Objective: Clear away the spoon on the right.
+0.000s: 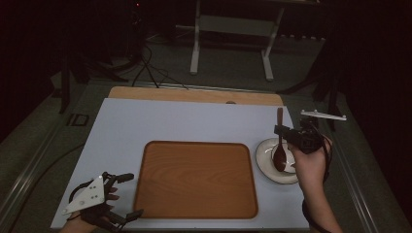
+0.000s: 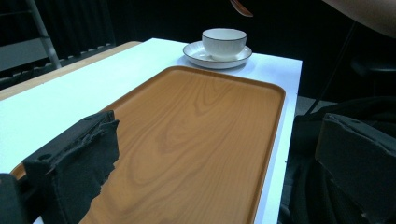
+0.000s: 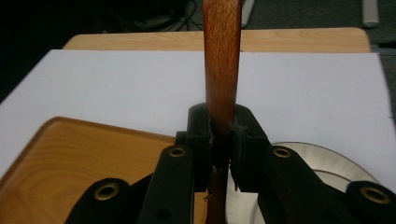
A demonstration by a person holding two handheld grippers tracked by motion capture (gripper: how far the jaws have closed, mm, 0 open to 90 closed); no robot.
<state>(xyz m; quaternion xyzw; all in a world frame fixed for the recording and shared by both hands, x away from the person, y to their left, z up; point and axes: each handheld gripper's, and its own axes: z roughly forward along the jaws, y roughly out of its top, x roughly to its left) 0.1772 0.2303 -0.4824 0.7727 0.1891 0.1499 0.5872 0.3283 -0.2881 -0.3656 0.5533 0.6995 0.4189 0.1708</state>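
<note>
My right gripper (image 1: 281,130) is shut on the handle of a dark wooden spoon (image 1: 279,156). The spoon hangs upright, bowl end down, over a white cup (image 2: 224,42) that stands on a white saucer (image 1: 265,162) at the table's right. In the right gripper view the pads (image 3: 243,135) clamp the spoon handle (image 3: 222,70), and my right gripper (image 3: 222,126) sits above the saucer's rim (image 3: 322,161). My left gripper (image 1: 131,195) rests at the front left corner, open with nothing in it. Its jaws stand wide apart in the left gripper view (image 2: 222,123).
A wooden tray (image 1: 194,179) lies bare in the middle of the white tabletop (image 1: 170,121). A wooden strip (image 1: 194,94) runs along the table's far edge. Beyond it stand a metal frame's legs (image 1: 195,53) and cables on the floor.
</note>
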